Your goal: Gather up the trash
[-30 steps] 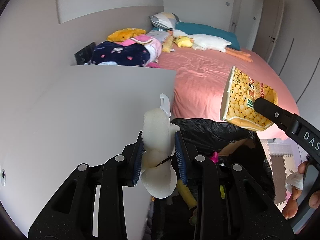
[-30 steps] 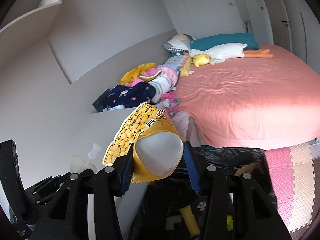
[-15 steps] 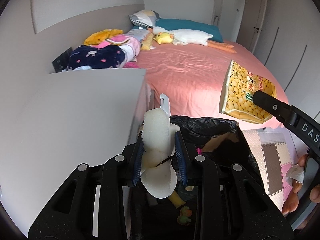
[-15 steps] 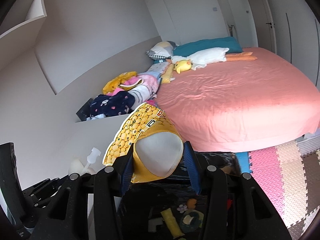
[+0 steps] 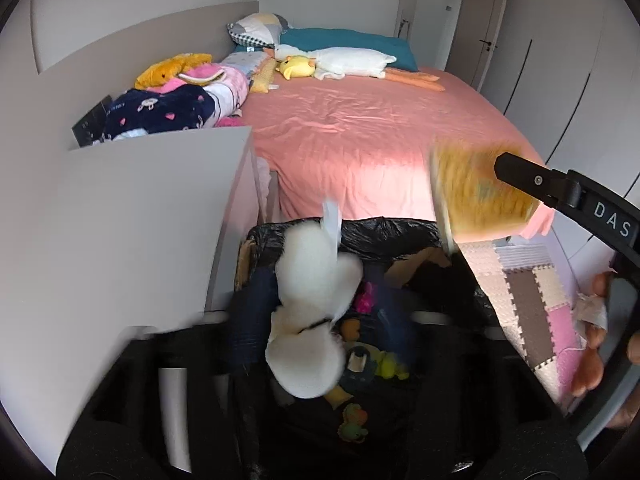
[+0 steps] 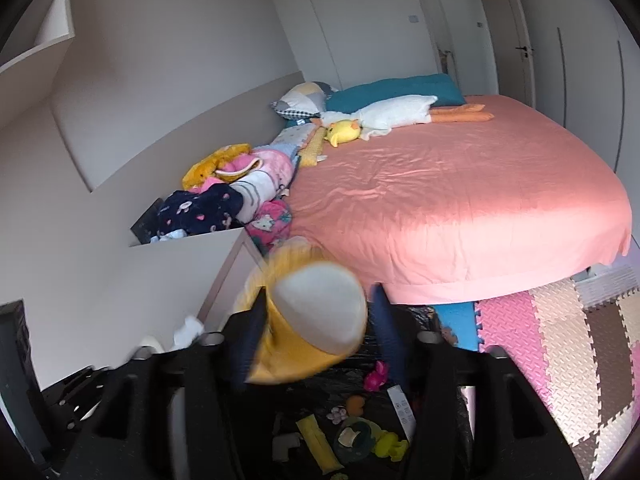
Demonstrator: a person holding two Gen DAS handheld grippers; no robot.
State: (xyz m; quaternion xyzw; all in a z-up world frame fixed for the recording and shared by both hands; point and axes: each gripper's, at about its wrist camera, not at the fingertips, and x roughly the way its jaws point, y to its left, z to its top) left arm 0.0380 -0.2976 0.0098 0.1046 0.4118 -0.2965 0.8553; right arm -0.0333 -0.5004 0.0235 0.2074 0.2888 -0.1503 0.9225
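Observation:
A bin lined with a black bag (image 5: pixel 372 232) stands below both grippers, between the white cabinet and the bed; it holds small toys and scraps (image 6: pixel 352 436). My left gripper (image 5: pixel 320 320) has its jaws spread wide, and a white squeezed bottle (image 5: pixel 316 304) hangs blurred between them over the bin. My right gripper (image 6: pixel 320 332) also has its jaws spread, with the yellow snack bag (image 6: pixel 304 336) loose between them over the bin. The snack bag also shows blurred in the left wrist view (image 5: pixel 476 196).
A white cabinet top (image 5: pixel 120 216) lies at the left. A bed with a pink sheet (image 6: pixel 460 196), pillows and soft toys fills the back. Foam floor tiles (image 6: pixel 560 344) lie at the right. A hand holding crumpled tissue (image 5: pixel 592 312) shows at the right edge.
Both grippers moved over the bin and their jaws opened. The white bottle and the yellow snack bag are now loose and blurred with motion.

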